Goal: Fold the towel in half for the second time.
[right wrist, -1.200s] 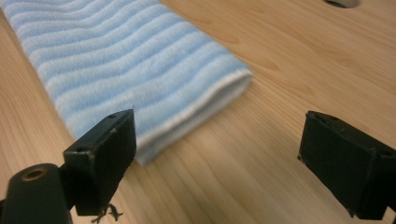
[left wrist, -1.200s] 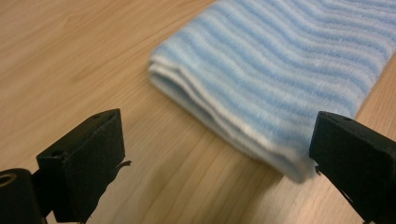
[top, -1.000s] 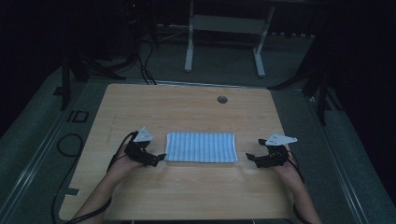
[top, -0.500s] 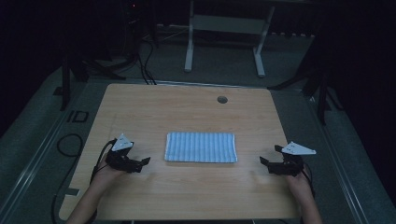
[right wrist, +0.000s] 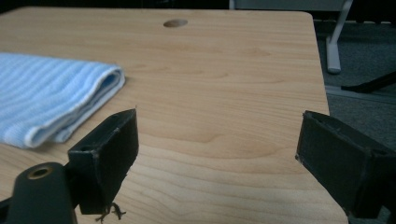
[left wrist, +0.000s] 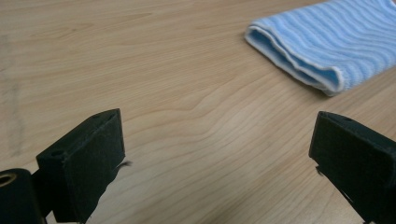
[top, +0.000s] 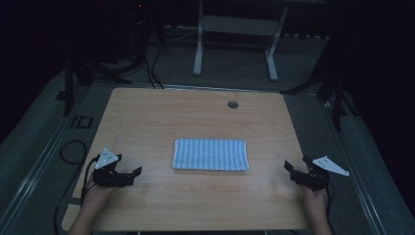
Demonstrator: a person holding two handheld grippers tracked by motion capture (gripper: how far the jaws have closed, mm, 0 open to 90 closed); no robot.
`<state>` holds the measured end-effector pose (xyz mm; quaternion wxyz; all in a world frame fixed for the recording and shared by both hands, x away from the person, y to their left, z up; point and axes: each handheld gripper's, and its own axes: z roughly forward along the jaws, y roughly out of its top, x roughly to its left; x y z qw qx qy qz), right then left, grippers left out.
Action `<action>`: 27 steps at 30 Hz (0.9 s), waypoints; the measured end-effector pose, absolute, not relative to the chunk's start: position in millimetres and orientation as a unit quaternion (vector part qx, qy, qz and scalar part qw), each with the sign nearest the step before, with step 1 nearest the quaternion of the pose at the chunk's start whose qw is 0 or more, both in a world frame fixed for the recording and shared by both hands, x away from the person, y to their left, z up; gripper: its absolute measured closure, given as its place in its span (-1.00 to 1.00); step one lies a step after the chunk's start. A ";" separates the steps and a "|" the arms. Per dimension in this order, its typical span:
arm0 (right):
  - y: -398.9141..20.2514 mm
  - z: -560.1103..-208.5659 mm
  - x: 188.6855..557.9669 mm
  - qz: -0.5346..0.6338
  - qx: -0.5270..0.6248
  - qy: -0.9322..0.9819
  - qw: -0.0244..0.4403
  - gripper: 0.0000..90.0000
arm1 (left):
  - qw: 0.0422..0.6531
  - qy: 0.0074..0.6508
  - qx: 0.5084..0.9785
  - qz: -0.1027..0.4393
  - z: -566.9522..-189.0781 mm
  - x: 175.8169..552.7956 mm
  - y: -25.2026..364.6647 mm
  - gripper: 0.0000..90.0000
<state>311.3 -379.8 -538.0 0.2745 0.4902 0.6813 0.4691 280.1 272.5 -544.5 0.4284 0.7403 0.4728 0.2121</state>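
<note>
A folded blue-and-white striped towel lies flat in the middle of the wooden table. My left gripper rests near the table's front left, open and empty, pointing right toward the towel. In the left gripper view the towel lies ahead at the upper right, apart from the wide-spread jaws. My right gripper sits at the table's front right edge, open and empty. The right gripper view shows the towel's folded end to the left of its jaws.
A round cable hole sits near the table's far edge, also seen as a hole in the right gripper view. A white desk frame and dark stands rise behind the table. Cables trail on the floor at left.
Both grippers have drawn away from the towel's ends, outward and toward the front edge of the table. The towel has stayed flat and unmoved.
</note>
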 end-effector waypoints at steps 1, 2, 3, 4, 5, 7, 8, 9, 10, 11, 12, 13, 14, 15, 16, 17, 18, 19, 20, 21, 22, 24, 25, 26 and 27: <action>-379.8 -538.0 311.3 0.469 0.490 0.681 0.275 -0.72 | 0.428 0.473 0.740 0.212 -544.5 280.1 272.5 -0.92; -380.5 -537.2 309.8 0.473 0.494 0.673 0.281 -0.73 | 0.432 0.477 0.735 0.216 -544.8 278.7 275.1 -0.92; -380.5 -537.2 309.8 0.473 0.494 0.673 0.281 -0.73 | 0.433 0.482 0.730 0.218 -544.9 277.8 277.0 -0.92; -381.2 -538.2 309.6 0.475 0.497 0.668 0.283 -0.73 | 0.437 0.487 0.723 0.222 -544.7 276.6 279.2 -0.92; -381.2 -538.2 309.6 0.475 0.497 0.668 0.283 -0.73 | 0.439 0.490 0.719 0.224 -544.5 275.8 280.7 -0.92; -381.5 -539.1 309.0 0.473 0.496 0.666 0.294 -0.73 | 0.442 0.498 0.708 0.235 -543.9 274.1 284.1 -0.92; -382.0 -539.4 309.2 0.474 0.499 0.662 0.296 -0.73 | 0.443 0.509 0.696 0.246 -543.5 273.1 287.6 -0.92; -382.0 -539.4 309.2 0.474 0.499 0.662 0.296 -0.73 | 0.443 0.509 0.696 0.246 -543.5 273.1 287.6 -0.92; -382.2 -539.4 309.0 0.473 0.497 0.659 0.307 -0.73 | 0.445 0.516 0.683 0.262 -542.8 272.1 290.9 -0.92; -382.2 -539.4 309.0 0.473 0.497 0.659 0.307 -0.73 | 0.445 0.516 0.683 0.262 -542.8 272.1 290.9 -0.92; -382.5 -540.1 309.3 0.473 0.499 0.658 0.307 -0.73 | 0.445 0.524 0.676 0.266 -542.0 271.8 293.2 -0.92; -382.6 -541.2 309.8 0.472 0.503 0.657 0.305 -0.73 | 0.449 0.528 0.669 0.269 -541.7 271.3 294.5 -0.92; -382.4 -541.7 309.7 0.471 0.501 0.658 0.307 -0.73 | 0.453 0.533 0.659 0.278 -541.3 270.1 296.4 -0.92; -381.8 -542.1 310.0 0.468 0.500 0.661 0.309 -0.73 | 0.453 0.536 0.654 0.282 -541.2 269.4 297.0 -0.92; -381.4 -542.4 310.3 0.468 0.499 0.661 0.308 -0.73 | 0.452 0.540 0.647 0.291 -541.2 268.2 298.8 -0.92; -380.9 -542.9 310.6 0.466 0.500 0.661 0.310 -0.74 | 0.451 0.544 0.644 0.294 -541.4 267.7 299.4 -0.92; -381.5 -543.4 311.2 0.462 0.505 0.658 0.313 -0.74 | 0.448 0.548 0.639 0.300 -541.6 267.3 300.7 -0.92; -381.5 -543.4 311.2 0.462 0.505 0.658 0.313 -0.74 | 0.449 0.550 0.636 0.304 -542.0 266.8 301.6 -0.92; -382.1 -543.7 311.5 0.463 0.507 0.657 0.312 -0.74 | 0.448 0.554 0.630 0.309 -542.7 266.3 302.5 -0.92; -383.0 -543.9 312.2 0.462 0.509 0.657 0.310 -0.74 | 0.445 0.559 0.626 0.312 -543.1 266.1 303.0 -0.92; -383.2 -544.1 312.3 0.459 0.510 0.656 0.313 -0.74 | 0.449 0.561 0.622 0.312 -543.6 265.7 303.8 -0.92; -383.1 -544.7 312.5 0.456 0.511 0.658 0.314 -0.74 | 0.445 0.566 0.619 0.315 -544.1 265.6 305.0 -0.92; -383.1 -544.7 312.5 0.456 0.511 0.658 0.314 -0.74 | 0.447 0.566 0.616 0.317 -544.3 265.3 305.3 -0.92; -383.0 -544.9 312.4 0.455 0.512 0.657 0.316 -0.74 | 0.449 0.565 0.616 0.314 -544.7 265.2 305.8 -0.92; -383.0 -545.1 312.8 0.455 0.513 0.658 0.313 -0.74 | 0.447 0.566 0.618 0.313 -545.0 265.4 305.8 -0.92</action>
